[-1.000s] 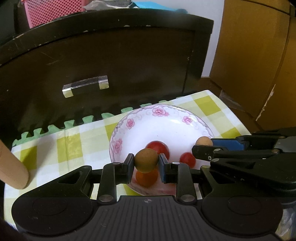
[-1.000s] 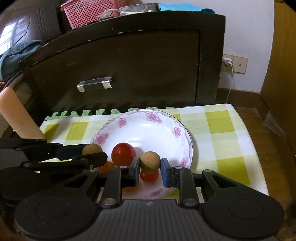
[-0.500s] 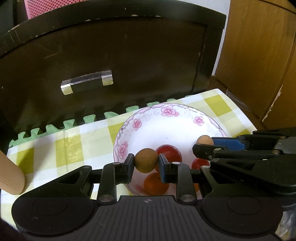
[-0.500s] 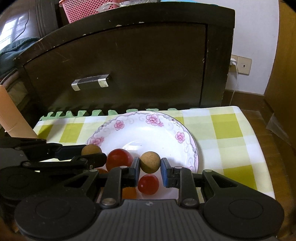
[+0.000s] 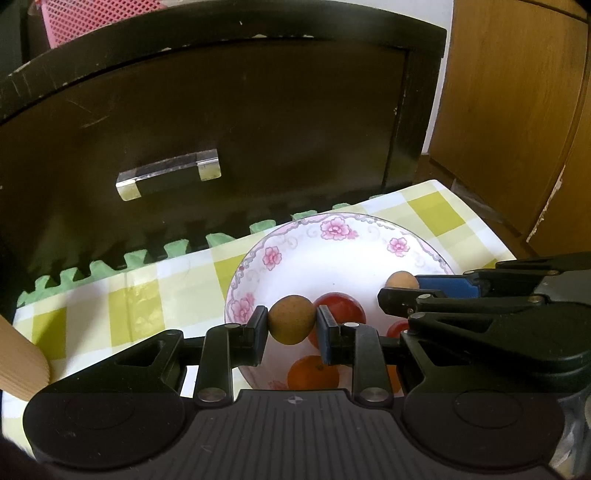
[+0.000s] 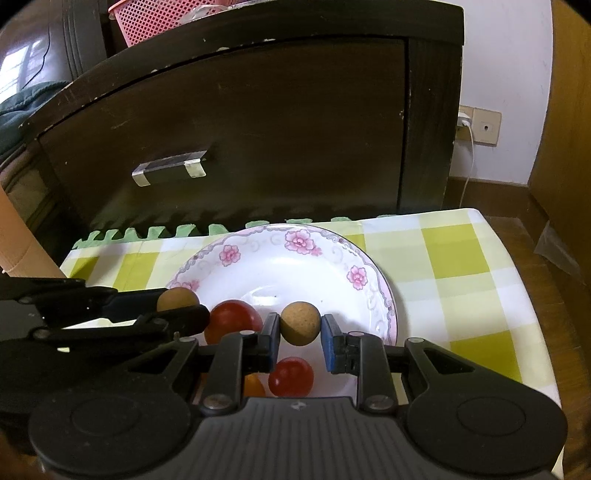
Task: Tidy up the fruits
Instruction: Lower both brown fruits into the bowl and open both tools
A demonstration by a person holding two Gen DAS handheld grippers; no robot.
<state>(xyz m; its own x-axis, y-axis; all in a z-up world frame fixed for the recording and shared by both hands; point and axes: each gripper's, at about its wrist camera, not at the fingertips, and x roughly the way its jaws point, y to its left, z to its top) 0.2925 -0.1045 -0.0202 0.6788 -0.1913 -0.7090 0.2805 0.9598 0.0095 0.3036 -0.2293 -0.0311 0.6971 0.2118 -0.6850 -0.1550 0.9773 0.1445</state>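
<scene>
A white plate with pink flowers point(image 5: 334, 227) point(image 6: 297, 240) sits on the checked cloth. It holds a large red tomato point(image 5: 345, 306) point(image 6: 232, 317), a small red tomato point(image 6: 291, 376) point(image 5: 397, 328) and an orange fruit point(image 5: 312, 373) point(image 6: 255, 386). My left gripper point(image 5: 291, 325) is shut on a round brown longan point(image 5: 291, 324) above the plate's near left part. My right gripper point(image 6: 300, 324) is shut on a second brown longan point(image 6: 300, 323) above the near middle. Each gripper shows in the other's view, side by side and apart.
A dark wooden cabinet with a clear handle point(image 5: 168, 179) stands right behind the green-and-white checked cloth point(image 5: 140, 306). A cardboard tube point(image 5: 18, 365) is at the left edge. A pink basket point(image 6: 166, 18) sits on the cabinet. Brown wooden furniture point(image 5: 517, 110) stands at right.
Both grippers have shifted over the plate with their longans still clamped. The tomatoes and the orange fruit now appear lower under the fingers in both views.
</scene>
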